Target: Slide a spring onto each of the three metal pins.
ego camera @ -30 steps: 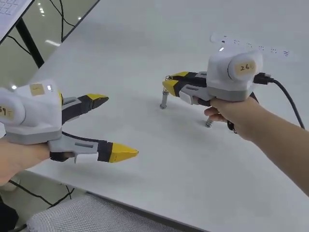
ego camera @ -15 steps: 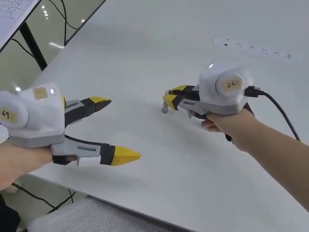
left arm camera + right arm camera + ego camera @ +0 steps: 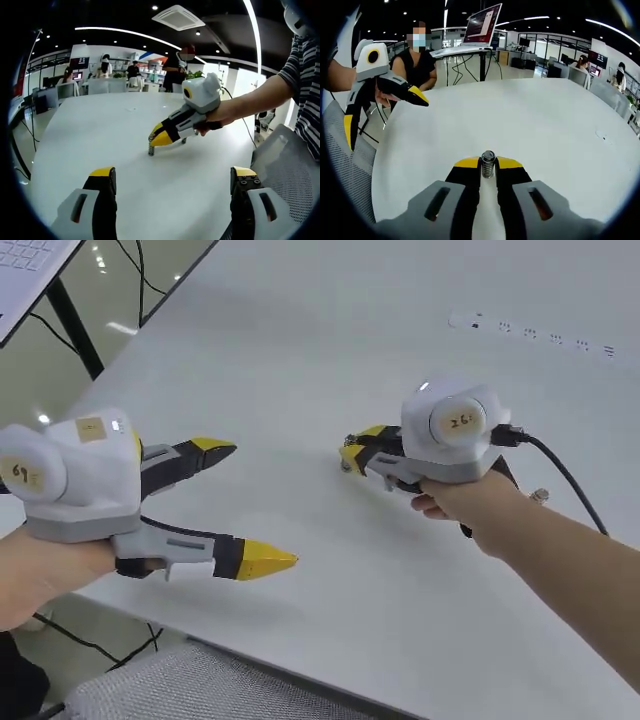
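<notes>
My right gripper (image 3: 350,453) is low over the white table (image 3: 300,360), shut on a coiled spring (image 3: 488,168) around an upright metal pin (image 3: 488,157). In the left gripper view the same pin (image 3: 151,145) stands with coils around its lower part at the right gripper's (image 3: 161,137) yellow tips. My left gripper (image 3: 245,505) hangs open off the table's near left edge, with nothing between its fingers (image 3: 103,176). A small metal piece, perhaps another pin (image 3: 540,496), shows beyond the right forearm.
A white power strip (image 3: 530,333) lies at the table's far right. A laptop (image 3: 22,262) sits on a stand at the upper left, with cables below. A grey mesh chair (image 3: 200,685) is under the near edge. People stand in the room behind.
The right gripper has gone down along the pin towards the table, with the spring in its jaws. The left gripper has held its place, open.
</notes>
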